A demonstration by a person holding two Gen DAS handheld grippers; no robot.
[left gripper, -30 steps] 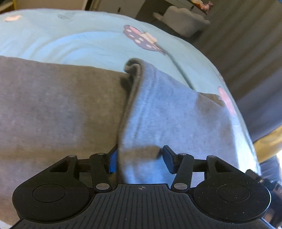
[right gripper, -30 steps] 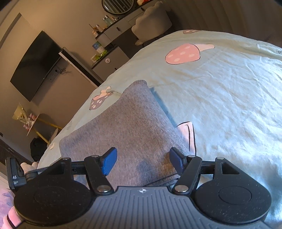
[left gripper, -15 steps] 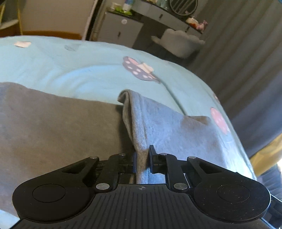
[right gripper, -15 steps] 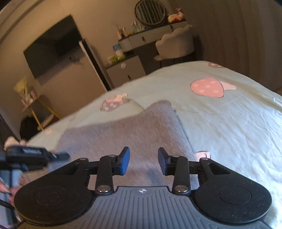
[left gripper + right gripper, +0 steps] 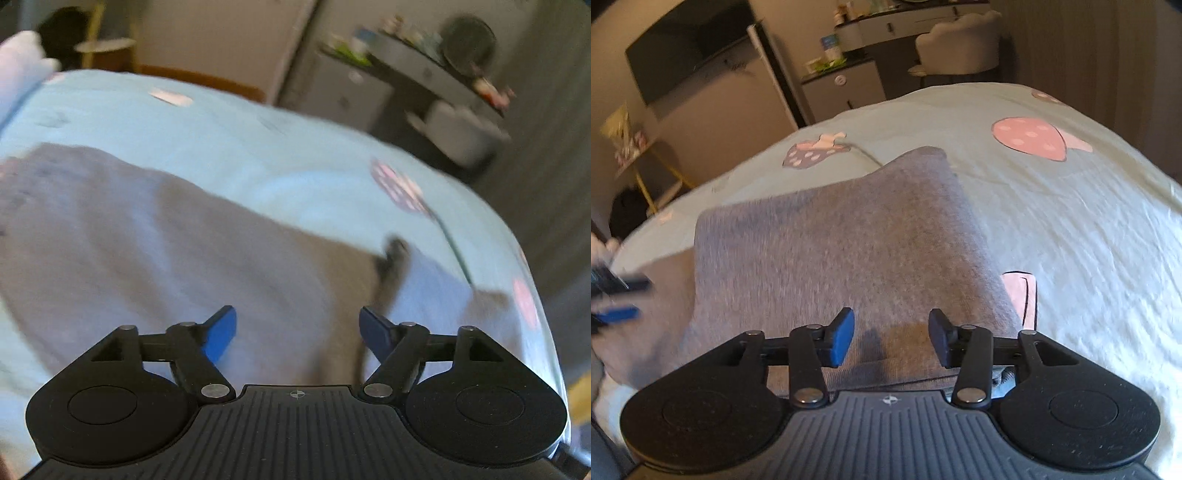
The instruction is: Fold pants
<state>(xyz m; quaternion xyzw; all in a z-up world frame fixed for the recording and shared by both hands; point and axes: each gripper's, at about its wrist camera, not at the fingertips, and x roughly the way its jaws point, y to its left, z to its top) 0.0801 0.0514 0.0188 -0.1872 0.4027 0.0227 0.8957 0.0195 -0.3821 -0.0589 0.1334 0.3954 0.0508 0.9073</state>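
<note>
The grey pants (image 5: 834,236) lie folded into a thick rectangle on a light blue bedsheet (image 5: 1089,229). In the left wrist view the pants (image 5: 147,251) are blurred and fill the lower left, with a fold edge at the right. My left gripper (image 5: 297,332) is open and empty above the cloth. My right gripper (image 5: 890,338) is open and empty over the near edge of the folded pants. The left gripper also shows blurred at the left edge of the right wrist view (image 5: 617,295).
The sheet has mushroom prints (image 5: 1030,138). Beyond the bed stand a white cabinet (image 5: 842,88), a dresser with a chair (image 5: 960,48), a wall TV (image 5: 690,48) and a small side table (image 5: 646,166). Curtains hang at the right.
My left gripper was shut on the pants' fold half a second ago; it has opened, let go and swung left. My right gripper has opened a little wider and stays over the pants.
</note>
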